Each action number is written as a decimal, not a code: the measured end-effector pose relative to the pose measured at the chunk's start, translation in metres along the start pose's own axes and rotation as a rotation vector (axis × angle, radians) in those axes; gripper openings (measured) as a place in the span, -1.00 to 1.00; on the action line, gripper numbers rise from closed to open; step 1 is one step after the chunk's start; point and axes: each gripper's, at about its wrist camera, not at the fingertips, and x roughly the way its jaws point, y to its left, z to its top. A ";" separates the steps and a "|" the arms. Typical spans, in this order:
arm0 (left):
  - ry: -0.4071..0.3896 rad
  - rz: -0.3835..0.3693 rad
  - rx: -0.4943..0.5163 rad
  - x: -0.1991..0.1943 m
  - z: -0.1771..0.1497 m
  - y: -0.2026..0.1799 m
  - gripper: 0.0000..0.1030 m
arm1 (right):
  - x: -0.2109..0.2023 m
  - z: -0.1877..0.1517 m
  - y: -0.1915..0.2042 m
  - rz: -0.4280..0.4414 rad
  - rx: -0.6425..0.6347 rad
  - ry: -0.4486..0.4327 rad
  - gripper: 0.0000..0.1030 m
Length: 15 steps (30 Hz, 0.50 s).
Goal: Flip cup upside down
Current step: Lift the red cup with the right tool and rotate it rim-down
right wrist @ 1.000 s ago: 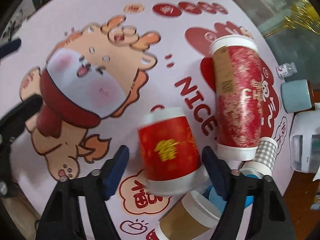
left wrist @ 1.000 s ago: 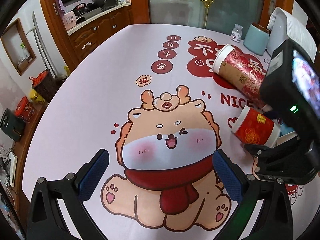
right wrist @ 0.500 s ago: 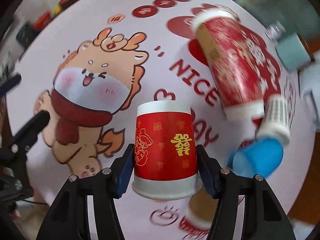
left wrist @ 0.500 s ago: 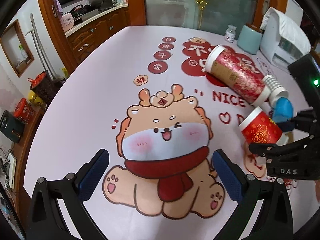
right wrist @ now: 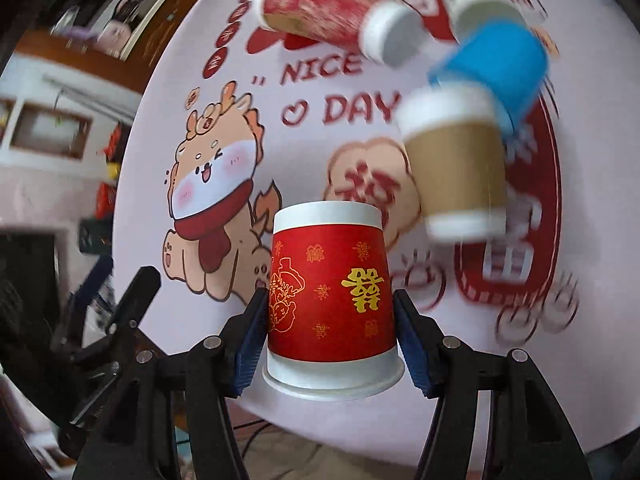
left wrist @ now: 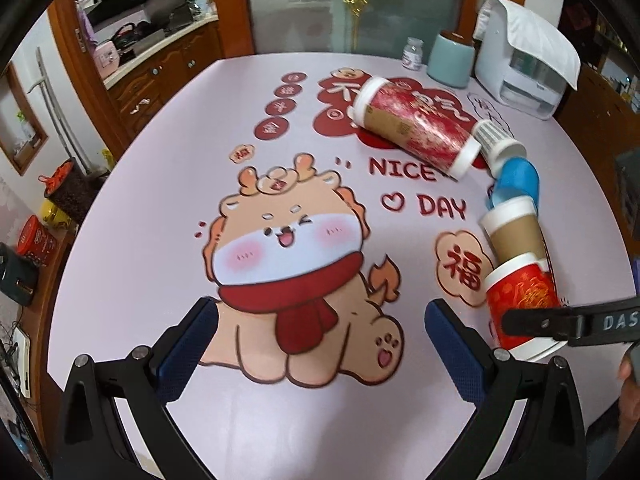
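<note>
A red paper cup (right wrist: 330, 296) with gold characters and white bands sits between the blue pads of my right gripper (right wrist: 330, 320), which is shut on it. Its wide rim faces me and its narrow base points away. In the left wrist view the same cup (left wrist: 520, 296) is at the right, held by the right gripper's black finger (left wrist: 560, 320) above the table. My left gripper (left wrist: 320, 344) is open and empty over the dragon print (left wrist: 292, 248).
A brown sleeved cup (right wrist: 456, 160), a blue cup (right wrist: 496, 64), a tall red cup (left wrist: 416, 124) and a small checked cup (left wrist: 494, 140) lie on the pink tablecloth (left wrist: 160, 200) at the right. A teal canister (left wrist: 450, 60) and a white appliance (left wrist: 524, 56) stand at the far edge.
My right gripper, shut on the red cup, has carried it toward the near right of the table. The left gripper has stayed open and pulled back a little.
</note>
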 end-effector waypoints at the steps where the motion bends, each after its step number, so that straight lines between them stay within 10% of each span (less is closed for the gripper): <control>1: 0.007 -0.007 0.004 0.001 -0.001 -0.003 0.98 | 0.003 -0.003 -0.004 0.013 0.027 0.005 0.19; 15: 0.054 -0.036 0.033 0.009 -0.003 -0.022 0.98 | 0.035 -0.018 -0.031 0.101 0.148 -0.017 0.30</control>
